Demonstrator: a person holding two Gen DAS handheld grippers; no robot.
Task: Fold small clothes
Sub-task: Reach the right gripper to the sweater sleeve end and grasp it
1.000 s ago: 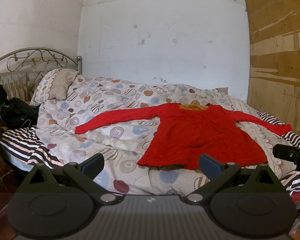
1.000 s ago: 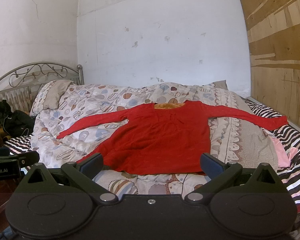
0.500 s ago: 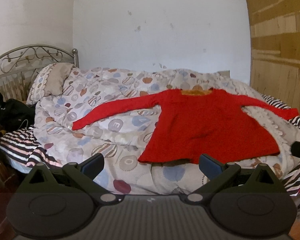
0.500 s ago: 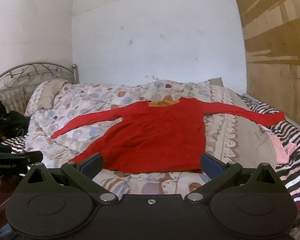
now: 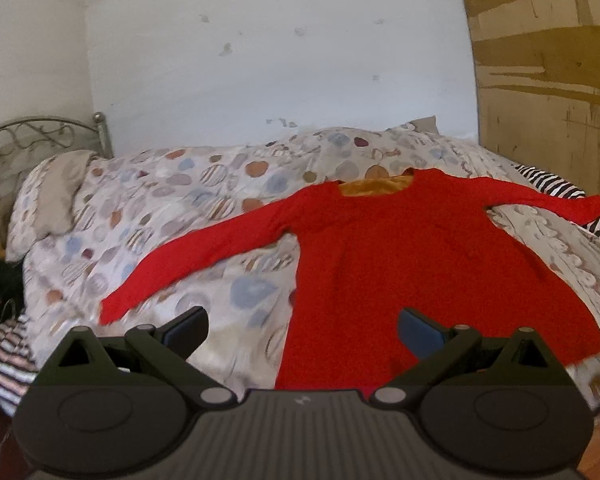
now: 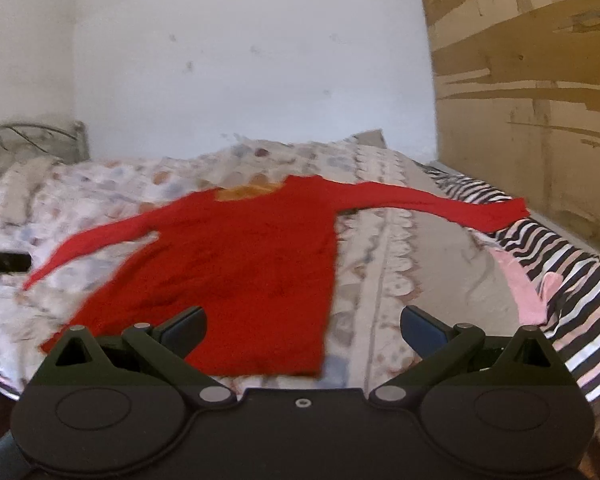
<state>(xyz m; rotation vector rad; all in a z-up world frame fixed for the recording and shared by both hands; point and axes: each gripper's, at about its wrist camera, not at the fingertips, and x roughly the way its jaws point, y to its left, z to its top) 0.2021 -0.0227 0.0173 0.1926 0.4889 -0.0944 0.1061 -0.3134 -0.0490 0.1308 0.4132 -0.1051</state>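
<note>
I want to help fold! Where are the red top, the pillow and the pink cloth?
red top (image 5: 400,264), left wrist view, middle of its body.
pillow (image 5: 58,196), left wrist view, its grey front.
pink cloth (image 6: 528,292), right wrist view, its middle.

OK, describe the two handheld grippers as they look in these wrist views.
Both look alike. The left gripper is matte black, with two angled linkage arms, silver pivot pins, round embossed discs and blue-padded fingertips; its ribbed centre plate bears a small white mark. The right gripper has a smooth plate with one central screw.
</note>
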